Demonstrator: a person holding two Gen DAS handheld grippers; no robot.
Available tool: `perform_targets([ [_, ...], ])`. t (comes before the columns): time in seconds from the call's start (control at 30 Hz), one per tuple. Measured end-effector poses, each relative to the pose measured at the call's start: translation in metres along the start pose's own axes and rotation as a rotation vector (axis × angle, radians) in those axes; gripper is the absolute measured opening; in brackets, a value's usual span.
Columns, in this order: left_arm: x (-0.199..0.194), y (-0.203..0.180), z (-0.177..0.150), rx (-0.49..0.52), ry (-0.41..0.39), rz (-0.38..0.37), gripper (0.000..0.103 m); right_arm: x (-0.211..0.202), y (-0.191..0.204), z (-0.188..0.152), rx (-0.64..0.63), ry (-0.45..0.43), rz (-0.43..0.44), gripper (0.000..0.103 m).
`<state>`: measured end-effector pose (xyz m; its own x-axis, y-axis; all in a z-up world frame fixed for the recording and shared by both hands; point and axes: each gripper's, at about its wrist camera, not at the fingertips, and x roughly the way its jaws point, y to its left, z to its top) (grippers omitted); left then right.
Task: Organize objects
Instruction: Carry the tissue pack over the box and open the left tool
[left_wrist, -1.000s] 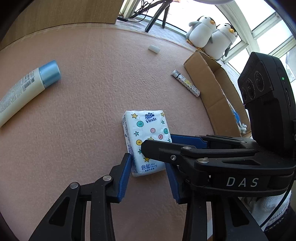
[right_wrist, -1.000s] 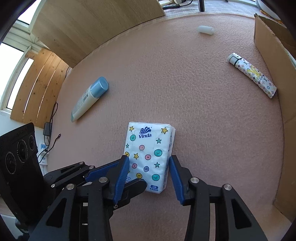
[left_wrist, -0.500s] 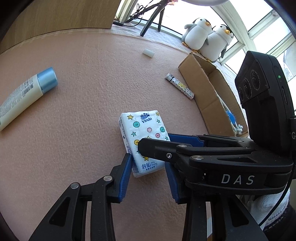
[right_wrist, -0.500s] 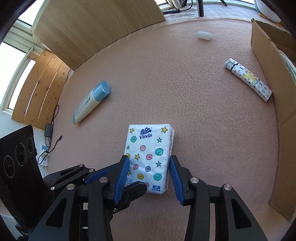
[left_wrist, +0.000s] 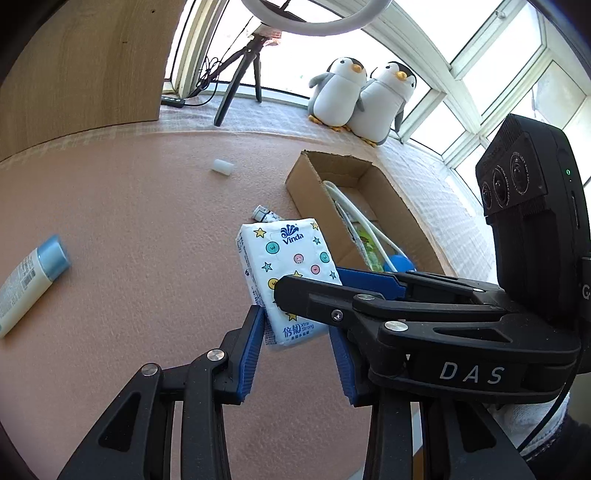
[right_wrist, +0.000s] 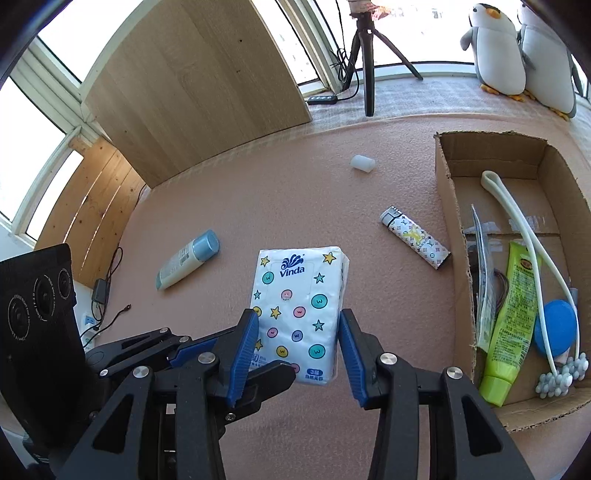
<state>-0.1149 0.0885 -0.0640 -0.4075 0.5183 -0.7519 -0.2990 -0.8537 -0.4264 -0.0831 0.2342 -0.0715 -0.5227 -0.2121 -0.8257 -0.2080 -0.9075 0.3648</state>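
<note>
Both grippers close on one white Vinda tissue pack printed with stars and coloured dots (right_wrist: 299, 310), which is raised off the pink felt mat (right_wrist: 258, 206). The right gripper (right_wrist: 295, 345) and left gripper (left_wrist: 295, 347) each clamp its near end between blue pads. An open cardboard box (right_wrist: 452, 206) lies just right, holding a green tube (right_wrist: 513, 321). A patterned lighter (right_wrist: 415, 242) lies between pack and box.

Glossy plastic tissue pack (right_wrist: 299, 314) — corrugated cardboard box (right_wrist: 452, 206)
</note>
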Motion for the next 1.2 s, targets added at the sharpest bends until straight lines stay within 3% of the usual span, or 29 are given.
perform_targets([
  [0.2, 0.019, -0.044, 0.032, 0.079, -0.019, -0.023, 0.039, -0.030, -0.041, 0.017, 0.053, -0.073, -0.034, 0.041],
  [0.53, 0.067, -0.102, 0.061, 0.143, -0.002, -0.053, 0.039, -0.054, -0.100, 0.033, 0.101, -0.120, -0.087, 0.041],
  [0.93, 0.128, -0.132, 0.084, 0.158, 0.037, -0.044, 0.039, -0.050, -0.152, 0.047, 0.134, -0.105, -0.124, 0.041],
  [1.2, 0.150, -0.137, 0.090, 0.158, 0.065, -0.032, 0.039, -0.046, -0.167, 0.050, 0.135, -0.097, -0.130, 0.041],
])
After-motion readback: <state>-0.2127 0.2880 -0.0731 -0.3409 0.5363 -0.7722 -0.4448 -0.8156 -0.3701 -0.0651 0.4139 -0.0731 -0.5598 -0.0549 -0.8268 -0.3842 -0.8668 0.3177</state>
